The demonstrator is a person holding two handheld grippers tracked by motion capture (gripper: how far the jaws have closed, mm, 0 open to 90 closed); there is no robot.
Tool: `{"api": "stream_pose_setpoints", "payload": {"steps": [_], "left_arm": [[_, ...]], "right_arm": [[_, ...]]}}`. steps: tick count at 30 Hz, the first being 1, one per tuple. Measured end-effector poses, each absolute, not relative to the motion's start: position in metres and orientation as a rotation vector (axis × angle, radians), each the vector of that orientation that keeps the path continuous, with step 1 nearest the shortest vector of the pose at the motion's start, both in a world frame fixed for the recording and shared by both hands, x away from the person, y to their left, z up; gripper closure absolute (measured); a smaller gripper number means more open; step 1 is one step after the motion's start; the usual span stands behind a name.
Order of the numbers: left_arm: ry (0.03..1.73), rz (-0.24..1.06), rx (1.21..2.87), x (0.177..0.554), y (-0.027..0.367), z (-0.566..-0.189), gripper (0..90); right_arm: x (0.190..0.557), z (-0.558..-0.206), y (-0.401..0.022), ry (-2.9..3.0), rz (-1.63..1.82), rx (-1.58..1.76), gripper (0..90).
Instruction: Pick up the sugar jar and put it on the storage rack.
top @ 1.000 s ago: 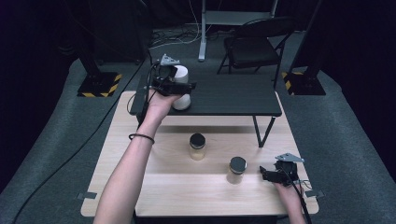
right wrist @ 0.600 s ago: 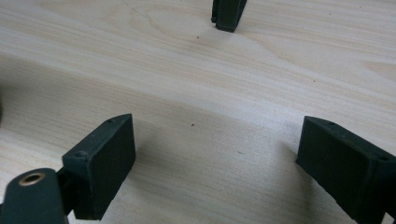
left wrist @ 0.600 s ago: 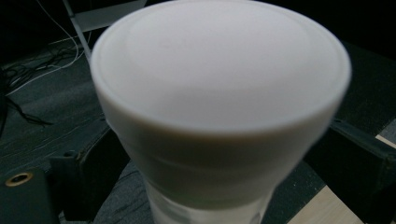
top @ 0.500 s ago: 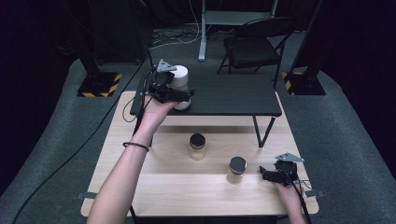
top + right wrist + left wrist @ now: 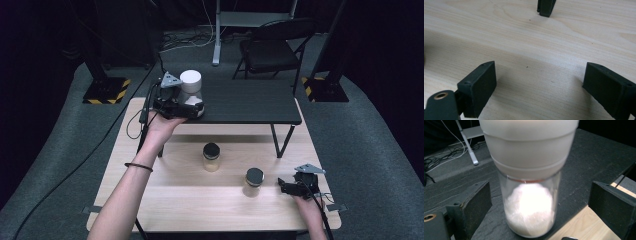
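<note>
The wooden table [image 5: 150, 200] fills the lower half of the high view, and a black shelf [image 5: 250, 100] stands raised on legs across its far side, giving a second level to set things on. The white-lidded jar [image 5: 191, 90] stands upright at the left end of that shelf, upper left of centre in the frame, near the front edge where the outstretched arm can reach it. The left gripper [image 5: 192, 107] is level with the jar's glass body; in the left gripper view the jar [image 5: 530, 195] sits between the jaws with a clear gap on each side, so it rests on the shelf by itself. Two dark-lidded jars [image 5: 211, 156] [image 5: 254, 181] wait at mid-table. The right gripper [image 5: 285, 187] lies at lower right, jaws spread over bare wood. Compared with a second ago, the left jaws have just been opening off the jar, and the hand has drawn slightly back; the right hand is unchanged.
</note>
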State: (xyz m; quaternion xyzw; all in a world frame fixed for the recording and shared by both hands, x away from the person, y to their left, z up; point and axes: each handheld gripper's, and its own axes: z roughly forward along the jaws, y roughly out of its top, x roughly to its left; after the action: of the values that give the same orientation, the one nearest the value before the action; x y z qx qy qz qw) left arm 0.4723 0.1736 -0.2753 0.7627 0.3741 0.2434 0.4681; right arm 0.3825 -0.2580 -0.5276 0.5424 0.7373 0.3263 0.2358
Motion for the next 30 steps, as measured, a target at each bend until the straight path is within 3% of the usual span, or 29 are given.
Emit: {"api": "stream_pose_setpoints", "payload": {"steps": [30], "left_arm": [[0.880,0.578,1.817,0.416,0.208,-0.306,5.4]], "right_arm": [[0.382,-0.528,-0.258,2.022,0.894,1.489,10.5]]}}
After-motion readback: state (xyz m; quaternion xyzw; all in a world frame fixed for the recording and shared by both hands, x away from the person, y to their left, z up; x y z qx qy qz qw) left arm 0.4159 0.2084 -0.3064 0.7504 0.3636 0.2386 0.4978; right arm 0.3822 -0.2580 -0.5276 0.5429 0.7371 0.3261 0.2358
